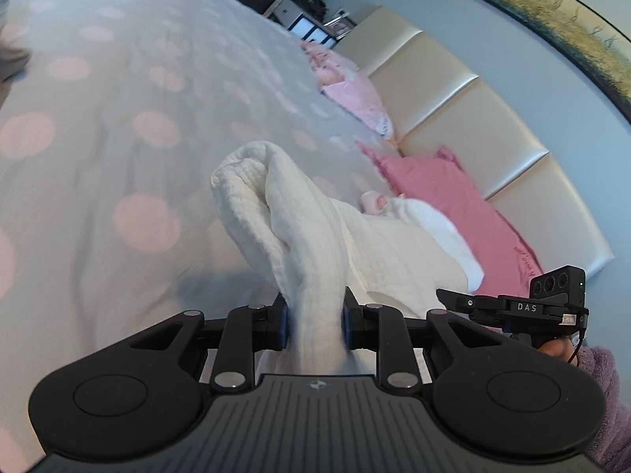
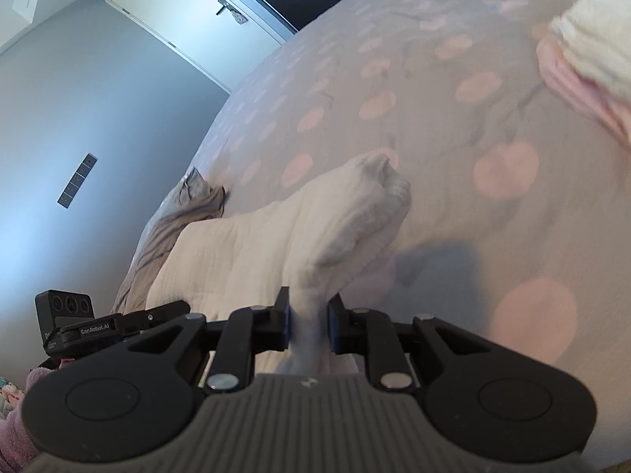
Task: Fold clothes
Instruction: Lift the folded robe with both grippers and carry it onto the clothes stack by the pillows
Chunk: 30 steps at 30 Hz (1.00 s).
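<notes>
A white waffle-knit garment (image 1: pixel 299 228) is lifted off the bed, its fabric bunched and pinched between the pads of my left gripper (image 1: pixel 314 321), which is shut on it. The same white garment (image 2: pixel 299 232) also runs up into my right gripper (image 2: pixel 308 325), shut on another bunched edge. Between the two grips the cloth hangs in folds above the spotted bedspread (image 1: pixel 118 138). In the left wrist view the other gripper's body (image 1: pixel 524 307) shows at the right, held by a hand in a purple fleece sleeve (image 1: pixel 603 394).
Pink cushions (image 1: pixel 445 197) and a pale pink pillow (image 1: pixel 355 90) lie along the padded cream headboard (image 1: pixel 473 90). A beige garment (image 2: pixel 177 220) lies crumpled at the bed's edge. Pink and white folded cloths (image 2: pixel 583 67) sit on the bedspread (image 2: pixel 434 98) at the upper right.
</notes>
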Available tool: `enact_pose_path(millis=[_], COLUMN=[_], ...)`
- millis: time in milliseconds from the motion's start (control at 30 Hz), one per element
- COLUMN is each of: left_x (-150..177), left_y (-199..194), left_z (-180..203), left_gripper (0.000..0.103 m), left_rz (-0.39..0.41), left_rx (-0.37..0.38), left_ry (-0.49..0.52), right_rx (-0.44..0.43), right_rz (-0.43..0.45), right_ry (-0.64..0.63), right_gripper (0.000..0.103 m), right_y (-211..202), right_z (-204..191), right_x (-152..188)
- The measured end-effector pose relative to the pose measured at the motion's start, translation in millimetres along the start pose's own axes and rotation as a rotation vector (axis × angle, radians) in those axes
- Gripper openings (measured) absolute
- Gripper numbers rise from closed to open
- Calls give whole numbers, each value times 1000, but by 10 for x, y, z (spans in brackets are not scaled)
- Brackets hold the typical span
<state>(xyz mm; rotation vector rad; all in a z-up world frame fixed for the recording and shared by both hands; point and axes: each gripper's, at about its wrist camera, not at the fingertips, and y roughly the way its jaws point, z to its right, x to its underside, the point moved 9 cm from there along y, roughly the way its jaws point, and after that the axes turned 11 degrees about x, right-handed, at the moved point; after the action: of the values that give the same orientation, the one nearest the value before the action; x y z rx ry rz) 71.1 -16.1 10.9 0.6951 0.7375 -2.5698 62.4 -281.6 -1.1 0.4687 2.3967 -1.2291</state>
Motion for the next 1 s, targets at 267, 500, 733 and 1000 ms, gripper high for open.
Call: enact_pose_path(millis=[267, 500, 733, 1000], left_x=[-462, -621, -653, -701], left_y=[647, 1428, 2190, 2982], left_z=[673, 1054, 1366, 1588], left_gripper=[21, 21, 21, 21], left_rz=[73, 81, 58, 26], left_rx=[163, 269, 320, 335], left_ry=[48, 39, 34, 21], right_rx=[60, 138, 204, 246], right_rz=[106, 173, 206, 214], right_ry=[-73, -124, -118, -84], right_gripper=[20, 20, 20, 20], right_y=[-818, -1471, -1923, -2152], right_z=[255, 682, 1370, 2107], right_x=[-864, -1364, -1753, -2171])
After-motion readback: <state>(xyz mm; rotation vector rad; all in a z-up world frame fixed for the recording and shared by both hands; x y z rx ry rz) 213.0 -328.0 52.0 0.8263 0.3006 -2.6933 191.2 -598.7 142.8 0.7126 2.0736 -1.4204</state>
